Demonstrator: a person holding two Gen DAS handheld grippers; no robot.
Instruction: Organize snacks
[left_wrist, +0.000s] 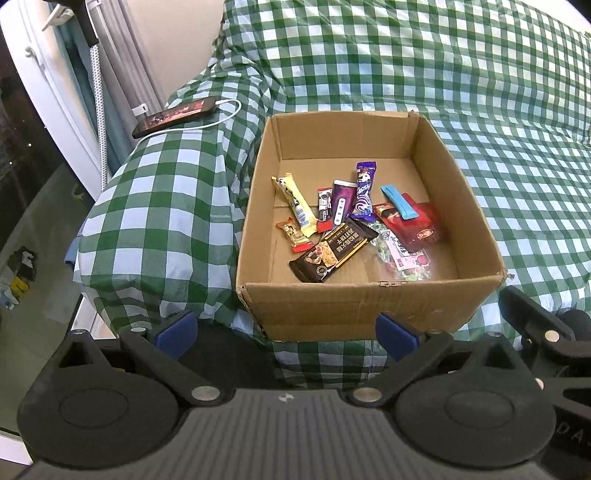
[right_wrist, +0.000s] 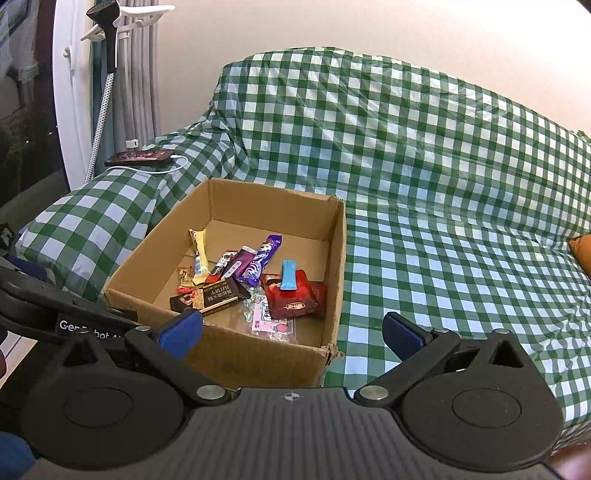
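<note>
An open cardboard box (left_wrist: 369, 310) sits on a green-checked sofa and holds several snacks: a black bar (left_wrist: 332, 249), a yellow bar (left_wrist: 295, 205), a purple bar (left_wrist: 364, 192), a red pack (left_wrist: 417, 221) with a blue stick (left_wrist: 399, 201) on it, and a clear candy bag (left_wrist: 402, 254). My left gripper (left_wrist: 286, 332) is open and empty, just in front of the box's near wall. My right gripper (right_wrist: 291, 330) is open and empty over the box's (right_wrist: 258, 354) near right corner; the black bar (right_wrist: 210, 295) and red pack (right_wrist: 295, 299) show there too.
A phone (left_wrist: 173, 114) on a white charging cable lies on the sofa's left armrest, also in the right wrist view (right_wrist: 140, 157). The checked sofa seat (right_wrist: 461, 277) spreads to the right of the box. A glass door and curtain stand at the left.
</note>
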